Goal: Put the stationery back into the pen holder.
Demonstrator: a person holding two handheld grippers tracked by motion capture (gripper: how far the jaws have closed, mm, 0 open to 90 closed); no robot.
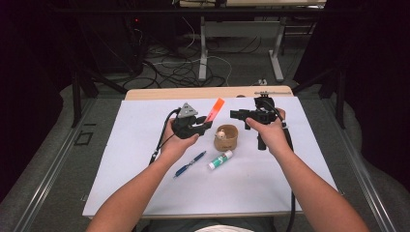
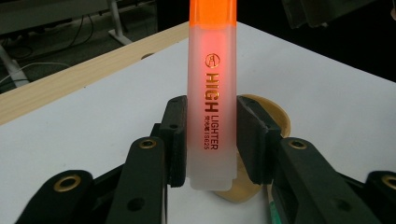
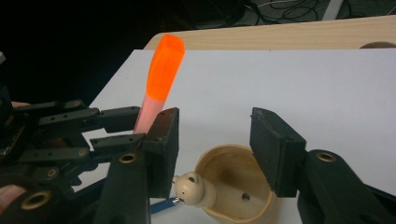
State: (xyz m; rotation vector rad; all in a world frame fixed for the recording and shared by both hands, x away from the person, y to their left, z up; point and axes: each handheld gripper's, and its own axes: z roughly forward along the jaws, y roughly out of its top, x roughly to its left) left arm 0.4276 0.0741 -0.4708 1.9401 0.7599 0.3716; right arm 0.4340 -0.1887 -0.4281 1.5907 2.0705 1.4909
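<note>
I have the left gripper [image 2: 210, 140] pinching the orange highlighter [image 2: 211, 93] near its pale tail end, centre of the left gripper view, cap tilted toward the upper frame above the wooden cup [image 1: 226, 137]. My right gripper [image 3: 212, 149] stands spread with nothing between its pads, low in its own view over that cup. The highlighter looks light, stiff and slick plastic, so I judge the flat barrel sides the best hold.
</note>
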